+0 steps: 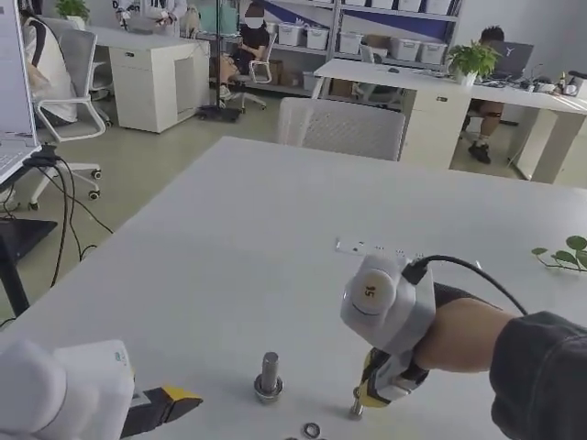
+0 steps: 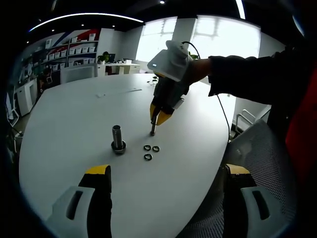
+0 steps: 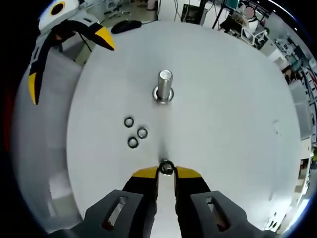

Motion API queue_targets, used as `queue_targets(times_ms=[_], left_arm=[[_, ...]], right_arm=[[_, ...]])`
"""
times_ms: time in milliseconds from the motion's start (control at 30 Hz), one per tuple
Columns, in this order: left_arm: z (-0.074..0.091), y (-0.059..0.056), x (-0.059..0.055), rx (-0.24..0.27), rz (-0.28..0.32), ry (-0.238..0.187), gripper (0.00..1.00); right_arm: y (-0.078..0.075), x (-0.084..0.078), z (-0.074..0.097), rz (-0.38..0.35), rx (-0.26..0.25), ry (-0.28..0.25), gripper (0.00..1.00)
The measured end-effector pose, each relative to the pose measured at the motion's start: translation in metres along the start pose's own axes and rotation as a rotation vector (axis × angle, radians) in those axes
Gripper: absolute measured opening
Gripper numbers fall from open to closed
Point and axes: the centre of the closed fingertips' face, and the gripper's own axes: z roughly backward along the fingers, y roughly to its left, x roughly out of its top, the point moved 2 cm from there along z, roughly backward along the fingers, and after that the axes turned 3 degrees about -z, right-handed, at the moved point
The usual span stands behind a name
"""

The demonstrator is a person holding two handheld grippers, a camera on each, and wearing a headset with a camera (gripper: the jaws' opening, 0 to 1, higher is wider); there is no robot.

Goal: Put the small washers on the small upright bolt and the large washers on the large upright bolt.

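Observation:
The large upright bolt (image 1: 268, 371) stands near the table's front edge, with a wider metal ring round its foot; it appears too in the left gripper view (image 2: 117, 138) and the right gripper view (image 3: 164, 85). Right of it stands the small upright bolt (image 1: 355, 404) (image 2: 153, 130). My right gripper (image 1: 371, 398) (image 2: 157, 117) (image 3: 167, 171) points down at that bolt's top, shut on a small washer (image 3: 167, 167). Three small washers (image 2: 151, 150) (image 3: 135, 132) lie loose in a cluster between the bolts. My left gripper (image 1: 179, 400) (image 2: 167, 171) hovers wide open and empty at the front left.
The white table (image 1: 275, 247) stretches far back, with a small flat white strip (image 1: 367, 247) lying on it. A mesh chair (image 1: 341, 126) stands at its far edge. Plant leaves (image 1: 564, 255) reach in at the right.

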Motion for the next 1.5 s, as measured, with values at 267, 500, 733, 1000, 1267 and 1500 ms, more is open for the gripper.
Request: queue_targets(times_ms=[267, 500, 733, 1000, 1267, 1500], left_arm=[[0.001, 0.001, -0.001, 0.003, 0.003, 0.004, 0.94], [0.001, 0.001, -0.002, 0.003, 0.006, 0.006, 0.94], [0.002, 0.001, -0.002, 0.006, 0.008, 0.006, 0.94], [0.002, 0.002, -0.003, 0.008, 0.011, 0.007, 0.94], [0.002, 0.002, -0.002, 0.009, 0.009, 0.006, 0.94], [0.001, 0.002, -0.002, 0.007, 0.010, 0.005, 0.94]], right_arm=[[0.002, -0.004, -0.012, -0.018, 0.009, 0.001, 0.13], [0.004, -0.006, -0.020, -0.028, 0.016, 0.003, 0.13], [0.005, -0.009, -0.025, -0.026, 0.020, 0.013, 0.13], [0.006, -0.009, -0.028, -0.027, 0.026, 0.005, 0.13], [0.007, -0.009, -0.028, -0.038, 0.028, 0.002, 0.15], [0.006, -0.011, -0.023, -0.040, 0.019, 0.000, 0.19]])
